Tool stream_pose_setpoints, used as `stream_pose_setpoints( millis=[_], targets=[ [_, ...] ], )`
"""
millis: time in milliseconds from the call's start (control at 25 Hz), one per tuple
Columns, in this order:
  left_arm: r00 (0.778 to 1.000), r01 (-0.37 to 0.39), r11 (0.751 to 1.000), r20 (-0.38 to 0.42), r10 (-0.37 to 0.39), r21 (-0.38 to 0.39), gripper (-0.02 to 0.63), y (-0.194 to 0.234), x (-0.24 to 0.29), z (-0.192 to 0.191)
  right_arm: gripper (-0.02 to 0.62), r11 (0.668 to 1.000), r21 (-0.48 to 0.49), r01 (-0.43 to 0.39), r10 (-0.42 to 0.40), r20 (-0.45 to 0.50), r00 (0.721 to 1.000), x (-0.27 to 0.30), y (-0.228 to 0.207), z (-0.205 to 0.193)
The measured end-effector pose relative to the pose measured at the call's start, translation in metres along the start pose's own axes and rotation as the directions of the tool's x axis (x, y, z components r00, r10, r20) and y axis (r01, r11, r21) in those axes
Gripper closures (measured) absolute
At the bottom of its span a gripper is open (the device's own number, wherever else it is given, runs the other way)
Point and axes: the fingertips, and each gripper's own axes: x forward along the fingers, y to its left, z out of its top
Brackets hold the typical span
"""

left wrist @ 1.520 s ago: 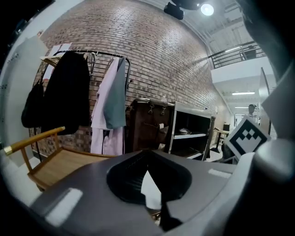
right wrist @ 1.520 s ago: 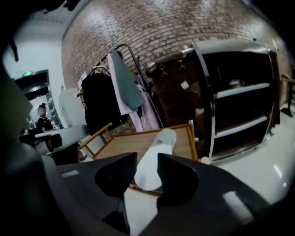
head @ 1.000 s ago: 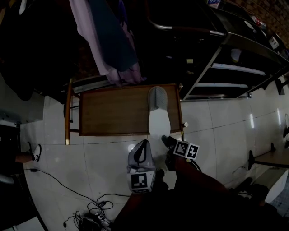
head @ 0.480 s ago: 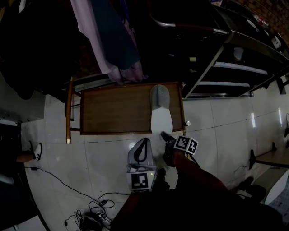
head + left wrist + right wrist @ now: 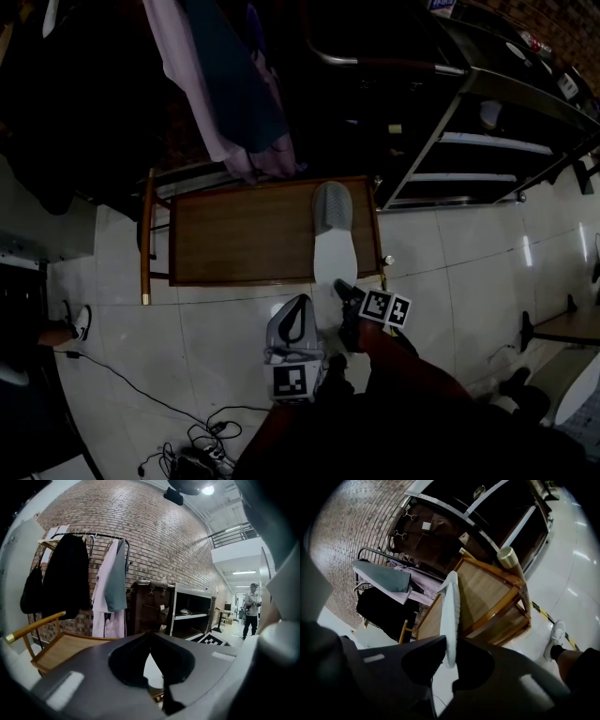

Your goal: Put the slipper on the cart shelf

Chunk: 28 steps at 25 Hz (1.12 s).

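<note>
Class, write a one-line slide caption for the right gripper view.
Right gripper closing its jaws on a white-and-grey slipper overhanging a wooden table.

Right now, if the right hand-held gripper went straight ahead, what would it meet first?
The slipper: its sole edge sits between the right hand-held gripper's closing jaws. Beyond it, probably the wooden cart shelf.

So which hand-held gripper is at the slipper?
The right hand-held gripper, jaws closing around the slipper at its heel; the left hand-held gripper holds nothing.
</note>
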Motion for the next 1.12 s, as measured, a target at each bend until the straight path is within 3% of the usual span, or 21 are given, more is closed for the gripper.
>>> stream_pose_setpoints(
  millis=[160, 280, 400, 480, 600, 840, 960, 1120],
  targets=[
    [1.000, 0.016, 0.998, -0.004, -0.016, 0.062, 0.589, -0.007, 0.002, 0.001, 0.552, 0.997, -0.083, 0.003, -0.003, 0.009, 1.000, -0.020, 0.009, 0.002],
    [1.000, 0.020, 0.998, -0.004, -0.020, 0.065, 0.589, -0.011, 0.005, 0.002, 0.554, 0.986, -0.168, 0.010, -0.005, 0.029, 1.000, -0.039, 0.019, 0.007],
    [1.000, 0.028, 0.998, -0.002, -0.028, 0.063, 0.589, -0.015, 0.007, 0.005, 0.554, 0.952, -0.304, 0.032, -0.014, 0.062, 0.998, -0.061, 0.035, 0.016],
    [0.999, 0.033, 0.997, -0.002, -0.033, 0.071, 0.589, -0.016, 0.010, 0.005, 0.554, 0.906, -0.418, 0.060, -0.015, 0.110, 0.994, -0.079, 0.049, 0.027],
    [1.000, 0.028, 0.997, 0.010, -0.029, 0.078, 0.589, -0.020, 0.014, 0.019, 0.554, 0.812, -0.573, 0.112, 0.013, 0.210, 0.978, -0.107, 0.076, 0.048],
    [0.998, 0.033, 0.994, 0.046, -0.038, 0.109, 0.589, -0.028, 0.021, 0.041, 0.554, 0.645, -0.733, 0.214, 0.099, 0.358, 0.928, -0.149, 0.129, 0.086],
    [0.997, 0.037, 0.994, 0.070, -0.045, 0.105, 0.589, -0.032, 0.020, 0.053, 0.554, 0.585, -0.770, 0.255, 0.148, 0.410, 0.900, -0.165, 0.153, 0.100],
    [0.990, 0.042, 0.996, 0.132, -0.051, 0.075, 0.589, -0.037, 0.017, 0.086, 0.554, 0.539, -0.789, 0.294, 0.210, 0.464, 0.861, -0.181, 0.181, 0.114]
  ],
)
